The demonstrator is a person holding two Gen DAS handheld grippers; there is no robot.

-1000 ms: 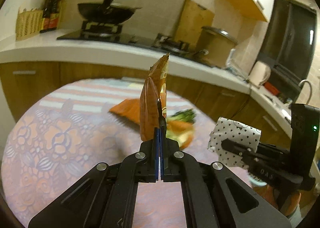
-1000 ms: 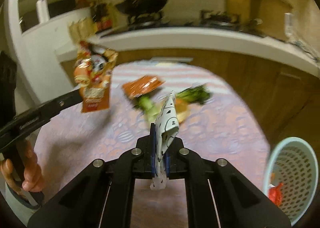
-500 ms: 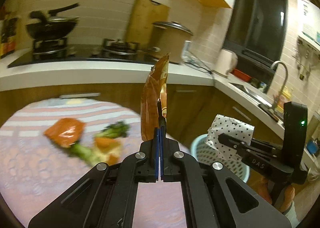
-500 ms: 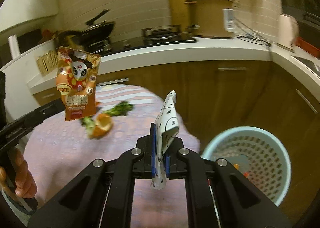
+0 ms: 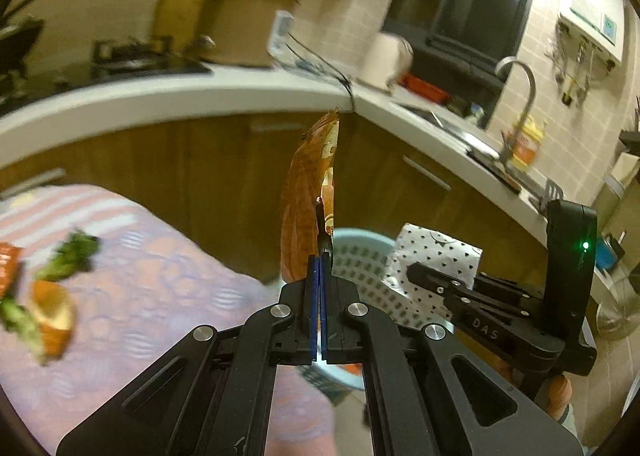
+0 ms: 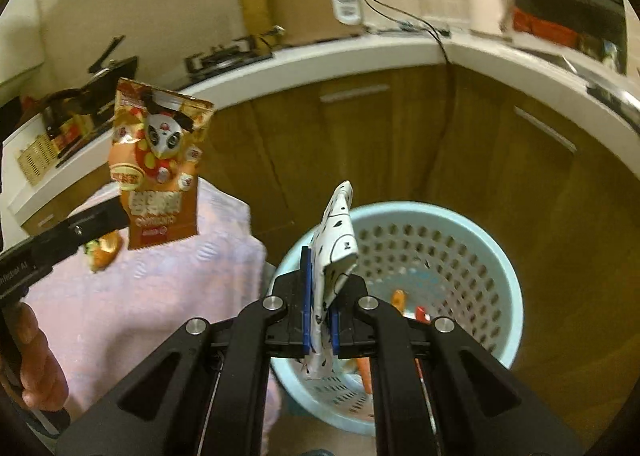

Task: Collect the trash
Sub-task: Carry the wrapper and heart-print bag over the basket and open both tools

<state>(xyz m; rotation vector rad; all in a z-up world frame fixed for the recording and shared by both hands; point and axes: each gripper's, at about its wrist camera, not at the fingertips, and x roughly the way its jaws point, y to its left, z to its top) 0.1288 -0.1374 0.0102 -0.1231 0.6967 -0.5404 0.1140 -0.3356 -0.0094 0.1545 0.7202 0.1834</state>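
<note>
My left gripper [image 5: 319,264] is shut on an orange snack packet [image 5: 306,200], held upright in the air; the packet also shows in the right wrist view [image 6: 158,166]. My right gripper [image 6: 320,280] is shut on a white spotted wrapper [image 6: 336,240], held over the near rim of a light blue perforated trash basket [image 6: 472,256]. The wrapper [image 5: 436,256] and the basket [image 5: 360,256] also show in the left wrist view, just right of my left gripper. Some trash lies in the basket's bottom.
A table with a pink patterned cloth [image 5: 140,280] stands to the left, bearing broccoli [image 5: 72,254], an orange peel [image 5: 52,316] and an orange wrapper. Wooden cabinets [image 6: 360,144] under a white counter [image 6: 360,52] curve behind the basket. A sink tap [image 5: 520,84] is at right.
Both grippers have swung right, away from the table and toward the basket, each still holding its piece. The basket is now close under the right gripper.
</note>
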